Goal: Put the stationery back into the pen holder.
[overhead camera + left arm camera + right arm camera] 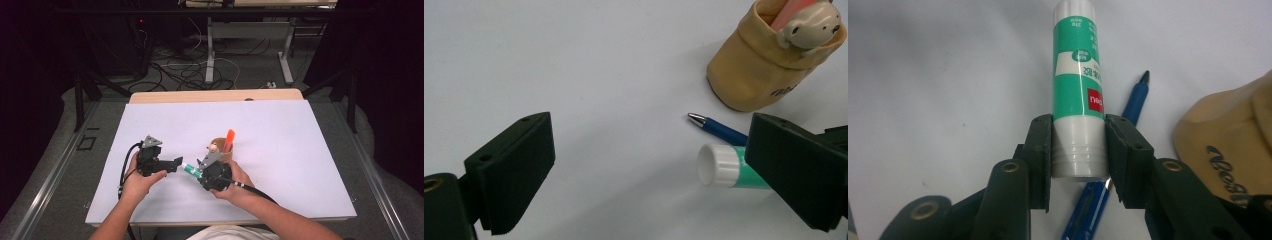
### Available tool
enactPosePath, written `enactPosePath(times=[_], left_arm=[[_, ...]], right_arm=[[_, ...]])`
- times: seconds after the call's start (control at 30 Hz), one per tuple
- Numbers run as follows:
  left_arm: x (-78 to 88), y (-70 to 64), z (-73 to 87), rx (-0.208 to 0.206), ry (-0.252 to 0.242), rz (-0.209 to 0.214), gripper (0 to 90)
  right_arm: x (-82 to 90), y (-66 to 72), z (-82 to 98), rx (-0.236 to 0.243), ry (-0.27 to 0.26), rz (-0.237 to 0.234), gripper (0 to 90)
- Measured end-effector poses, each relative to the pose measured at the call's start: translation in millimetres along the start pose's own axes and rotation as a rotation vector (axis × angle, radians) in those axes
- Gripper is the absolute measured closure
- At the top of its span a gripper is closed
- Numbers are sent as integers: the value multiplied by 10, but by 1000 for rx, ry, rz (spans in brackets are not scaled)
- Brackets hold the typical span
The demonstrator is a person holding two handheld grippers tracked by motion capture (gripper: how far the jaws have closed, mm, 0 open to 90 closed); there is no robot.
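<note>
Right gripper (1079, 155): clamped on the grey bottom end of the glue stick (1078, 85), one black jaw on each side, pads pressing the ribbed base; seen in the high view (200, 172) in the right hand (232, 185), just in front of the pouch.
Glue stick: one; round plastic tube, green-and-white label with a small red patch, white ribbed cap (718, 165) at the far end; pointing away from the right gripper toward the left gripper, lifted off the table and above the pen.
Left gripper (649, 170): jaws wide apart, nothing between the pads; glue stick cap just beside the right-hand jaw in the left gripper view; held in the left hand (140, 182) in the high view, facing the glue stick tip.
Jaw pads: black, flat, finely ridged; two per gripper.
Pen (1128, 120): one; slim blue barrel, silver metal tip (696, 118); flat on the table under the glue stick, crossing it at a slant.
Pouch (764, 70): one; tan, soft, upright, rolled rim, dark lettering low on the side; just beyond the pen and near the right gripper.
In the pouch: one small cream animal figure (811, 25) at the rim, one orange-pink stick (229, 137) poking above it.
Table (280, 130): white, smooth, matte sheet; light wooden edge at the far side.
</note>
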State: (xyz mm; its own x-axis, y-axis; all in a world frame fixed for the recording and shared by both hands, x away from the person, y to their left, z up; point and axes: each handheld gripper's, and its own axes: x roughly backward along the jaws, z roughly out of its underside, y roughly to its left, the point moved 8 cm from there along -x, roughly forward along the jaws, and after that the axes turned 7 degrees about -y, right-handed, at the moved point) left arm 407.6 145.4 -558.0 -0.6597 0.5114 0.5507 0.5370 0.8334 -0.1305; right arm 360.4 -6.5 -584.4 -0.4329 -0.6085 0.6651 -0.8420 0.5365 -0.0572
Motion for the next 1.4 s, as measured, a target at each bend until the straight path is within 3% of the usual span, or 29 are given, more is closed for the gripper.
enactPosePath(times=[0.3,0.53,0.7,0.9,1.13,1.3,1.4], left_arm=[[9,-27,-13,-7,3,13,71],[3,-72,-3,-22,25,36,74],[2,-122,-17,-38,32,55,81],[0,-195,-23,-49,45,84,92],[12,-273,-32,-79,98,117,92],[4,-363,-60,-105,101,146,72],[-4,-412,-83,-130,108,140,71]], right_arm=[[177,-92,15,229,-4,67,649],[343,-153,17,351,4,90,649],[460,-211,40,403,22,101,649],[560,-285,127,466,41,79,649],[685,-368,180,622,48,88,649],[768,-403,186,719,67,90,649],[808,-418,190,779,96,90,649]])
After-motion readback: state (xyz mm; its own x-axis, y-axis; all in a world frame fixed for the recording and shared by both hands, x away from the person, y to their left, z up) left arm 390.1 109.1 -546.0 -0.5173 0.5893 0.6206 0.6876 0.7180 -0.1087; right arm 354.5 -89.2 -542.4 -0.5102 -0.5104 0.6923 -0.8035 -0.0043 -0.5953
